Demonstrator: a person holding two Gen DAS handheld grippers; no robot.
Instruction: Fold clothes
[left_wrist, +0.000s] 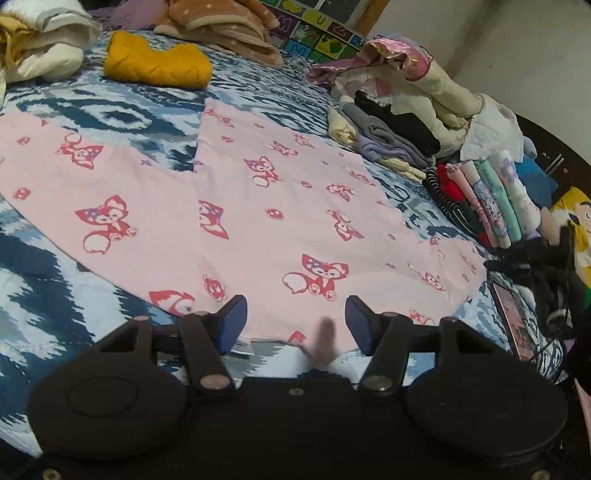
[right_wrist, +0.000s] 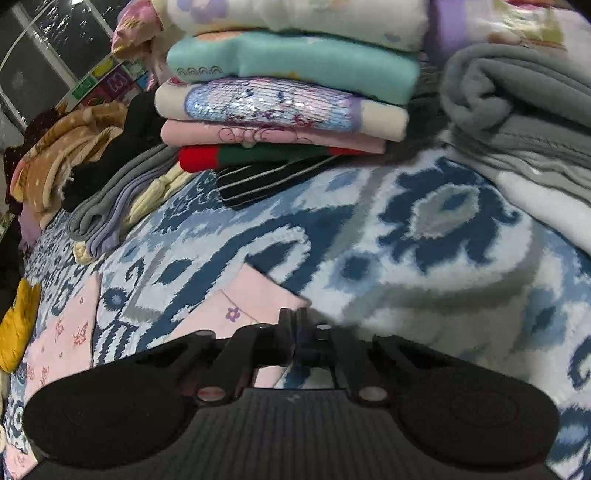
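Note:
Pink trousers with a red fox print (left_wrist: 258, 206) lie spread flat on the blue-and-white patterned bed cover (left_wrist: 44, 280), both legs pointing away. My left gripper (left_wrist: 295, 317) is open, its blue-padded fingers straddling the near waist edge of the trousers, just above the cloth. My right gripper (right_wrist: 295, 321) is shut on a corner of the pink trousers (right_wrist: 255, 299), at their cuffed edge with a small purple flower, low over the bed cover (right_wrist: 424, 236).
A stack of folded clothes (right_wrist: 288, 96) stands right ahead of the right gripper, with grey folded fleece (right_wrist: 517, 110) to its right. A yellow garment (left_wrist: 155, 64), a tan spotted garment (left_wrist: 225, 26) and a white bundle (left_wrist: 40, 40) lie at the far side. A phone (left_wrist: 513, 317) lies at right.

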